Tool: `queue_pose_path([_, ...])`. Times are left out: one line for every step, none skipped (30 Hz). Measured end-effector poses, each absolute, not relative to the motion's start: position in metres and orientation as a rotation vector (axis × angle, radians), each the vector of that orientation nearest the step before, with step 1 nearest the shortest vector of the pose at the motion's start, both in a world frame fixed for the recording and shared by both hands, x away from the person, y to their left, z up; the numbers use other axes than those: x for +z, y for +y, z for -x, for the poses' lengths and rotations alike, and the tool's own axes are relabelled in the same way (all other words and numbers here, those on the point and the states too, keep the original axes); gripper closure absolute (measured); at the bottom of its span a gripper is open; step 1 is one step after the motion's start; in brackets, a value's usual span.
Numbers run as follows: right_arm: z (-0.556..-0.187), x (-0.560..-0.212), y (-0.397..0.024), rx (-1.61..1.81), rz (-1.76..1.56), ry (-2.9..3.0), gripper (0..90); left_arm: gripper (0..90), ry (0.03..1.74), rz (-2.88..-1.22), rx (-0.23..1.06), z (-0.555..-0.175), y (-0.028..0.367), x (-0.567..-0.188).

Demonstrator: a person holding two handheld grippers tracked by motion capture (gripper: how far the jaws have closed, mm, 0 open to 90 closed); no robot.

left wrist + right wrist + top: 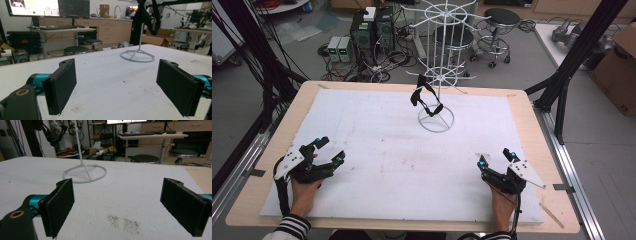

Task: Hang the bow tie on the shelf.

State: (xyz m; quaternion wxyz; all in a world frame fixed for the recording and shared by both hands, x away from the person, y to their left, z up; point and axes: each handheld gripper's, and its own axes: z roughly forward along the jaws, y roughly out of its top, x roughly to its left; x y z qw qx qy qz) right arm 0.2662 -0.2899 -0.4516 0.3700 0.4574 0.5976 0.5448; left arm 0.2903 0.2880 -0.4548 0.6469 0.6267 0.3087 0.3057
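Here both grippers rest wide-jawed, well apart from the rack [436, 120] holding a black strap [422, 95]

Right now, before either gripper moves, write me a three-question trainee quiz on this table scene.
1. True or false: the left gripper has its jaws apart and holds nothing.
2. What hangs on the white rack? A) a black strap B) a red towel C) a metal cup
3. Fill in: the rack's ring base stands on the white ____ that covers the table.

Key
1. True. In the left gripper view bare mat shows between the pads.
2. A, the strap; it hangs above the ring base.
3. Mat. The right gripper is open near the mat's front right corner.
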Motion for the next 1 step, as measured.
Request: queue_pose_path([-0.2663, -0.4515, -0.2897, 1.394, -1.174, 1.534, 11.1, 17.2, 0.702, -1.421, 0.697, -0.2902, 0.2881, -0.4549])
